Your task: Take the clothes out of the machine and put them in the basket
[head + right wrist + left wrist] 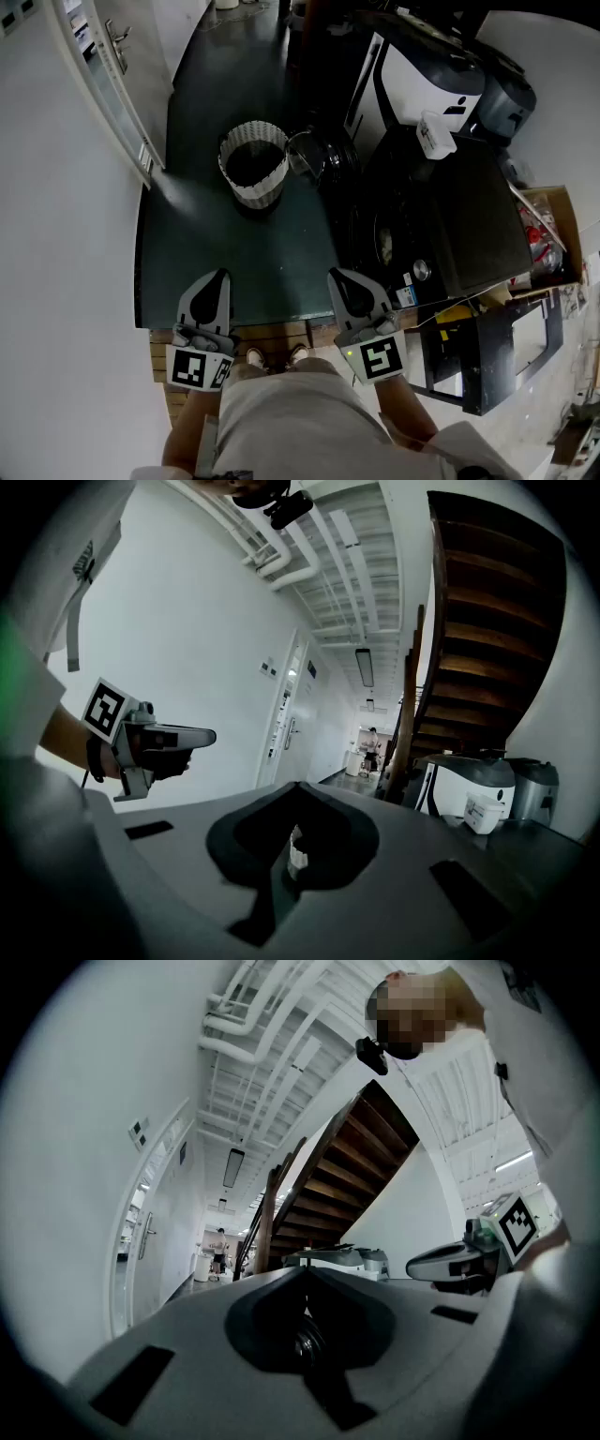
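Note:
A white woven basket [253, 164] stands empty on the dark floor ahead of me. To its right is the black washing machine [441, 216], with its round door [314, 155] swung open toward the basket. The inside of the drum is too dark for me to make out any clothes. My left gripper [217, 277] and right gripper [339, 277] are held side by side near my body, well short of the basket and the machine. Both are shut with nothing in them. The left gripper [305, 1274] and the right gripper [300, 787] each show their jaws meeting in a seam.
A white wall and a door with a handle [117, 42] run along the left. Behind the machine stand a white appliance [422, 80] and a wooden staircase [487, 621]. A cardboard box [548, 234] sits at the right. Far down the corridor stands a person [373, 745].

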